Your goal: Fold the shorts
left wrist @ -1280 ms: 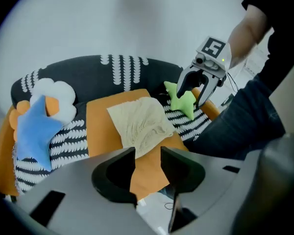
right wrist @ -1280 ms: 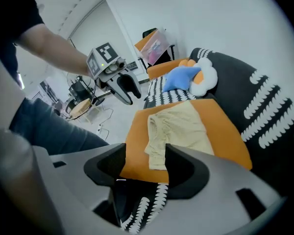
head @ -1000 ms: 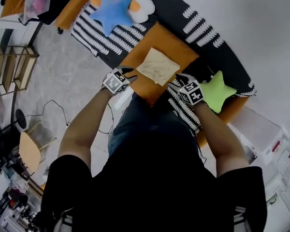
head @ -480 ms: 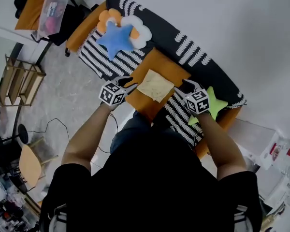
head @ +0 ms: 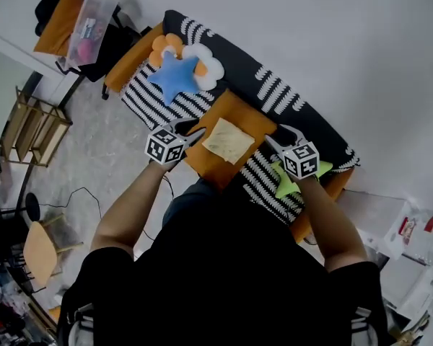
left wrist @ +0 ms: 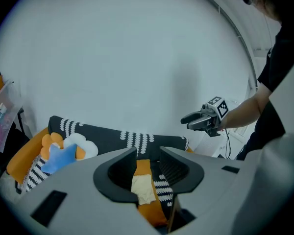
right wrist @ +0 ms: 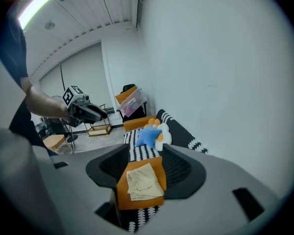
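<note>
Jaws of the left gripper (head: pixel 191 130) stand partly apart and are closing on nothing but air, and those of the right gripper (head: pixel 278 134) stand wider and are closing too, equally empty, each seen in its own gripper view framing the cloth from well above without touching it; between the two, the pale shorts (head: pixel 229 140) lie as a small flat rectangle on an orange cushion (head: pixel 211 166), which rests on the seat of a black-and-white striped sofa (head: pixel 274 85), a blue star pillow (head: pixel 175 76) off to the left and a green star pillow (head: pixel 283 182) partly hidden under the right gripper; the folding looks all but finished, so the likeliest trouble from here would be undoing it: a gripper brought back down could catch the top layer and drag the fold open, a nudge to the soft cushion could tip or slide the packet towards the sofa's front edge, and the loose layers, with nothing pressing on them, may spring apart by themselves
</note>
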A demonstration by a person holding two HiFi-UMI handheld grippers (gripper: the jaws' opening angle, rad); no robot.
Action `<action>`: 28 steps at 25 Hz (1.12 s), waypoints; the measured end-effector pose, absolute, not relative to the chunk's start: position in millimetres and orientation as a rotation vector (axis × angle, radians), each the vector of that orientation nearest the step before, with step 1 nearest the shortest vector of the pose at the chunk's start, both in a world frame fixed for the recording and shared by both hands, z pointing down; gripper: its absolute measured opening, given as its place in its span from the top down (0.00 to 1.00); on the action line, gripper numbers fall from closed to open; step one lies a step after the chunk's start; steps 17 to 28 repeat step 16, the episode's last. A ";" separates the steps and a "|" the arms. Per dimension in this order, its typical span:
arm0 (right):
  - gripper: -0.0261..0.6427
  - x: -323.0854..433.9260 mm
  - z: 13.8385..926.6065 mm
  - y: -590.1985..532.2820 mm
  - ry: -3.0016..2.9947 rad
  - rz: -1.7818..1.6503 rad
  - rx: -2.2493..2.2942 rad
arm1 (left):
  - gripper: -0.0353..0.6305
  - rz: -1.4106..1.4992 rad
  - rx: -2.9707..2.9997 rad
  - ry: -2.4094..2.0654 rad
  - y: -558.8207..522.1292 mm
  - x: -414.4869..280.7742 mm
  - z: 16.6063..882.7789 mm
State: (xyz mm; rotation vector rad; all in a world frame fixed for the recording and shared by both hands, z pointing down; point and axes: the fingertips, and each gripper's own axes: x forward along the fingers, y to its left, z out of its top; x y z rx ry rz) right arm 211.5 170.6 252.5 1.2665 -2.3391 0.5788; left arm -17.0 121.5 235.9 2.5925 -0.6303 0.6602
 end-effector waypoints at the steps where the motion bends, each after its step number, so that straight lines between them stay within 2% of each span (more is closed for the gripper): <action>1: 0.63 213.9 247.5 172.6 -2.342 0.577 1.278 | 0.71 0.652 2.598 -0.638 123.1 -17.3 230.2; 28: 0.65 219.8 252.9 202.3 -2.348 0.644 1.309 | 0.71 0.630 2.587 -0.713 142.6 -34.0 220.2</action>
